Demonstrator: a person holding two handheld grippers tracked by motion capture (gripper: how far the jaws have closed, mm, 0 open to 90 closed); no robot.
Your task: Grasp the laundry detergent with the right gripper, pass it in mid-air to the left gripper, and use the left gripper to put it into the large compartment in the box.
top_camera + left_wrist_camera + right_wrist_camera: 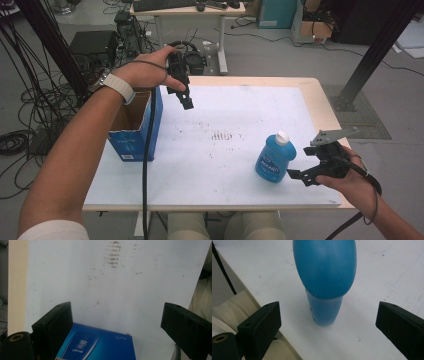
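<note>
A blue bottle (272, 159) with a white cap stands upright on the white table (215, 165), near its front right. My right gripper (301, 166) is just to the right of it, jaws pointing at it and open. In the right gripper view the bottle (324, 270) rises ahead of the open right gripper (329, 307), apart from both pads. An open blue cardboard box (136, 131) sits at the table's left edge. My left gripper (187, 101) hangs open above the table beside the box's far corner, with nothing in it. The left gripper (117, 310) looks down on the box (100, 346).
Brown smudges (223, 135) mark the table's middle. The front edge is close to the bottle. Beyond the table stand a desk (190, 12) with a keyboard, equipment and cables (30, 115) on the floor at the left, and a black frame post (372, 55) at the right.
</note>
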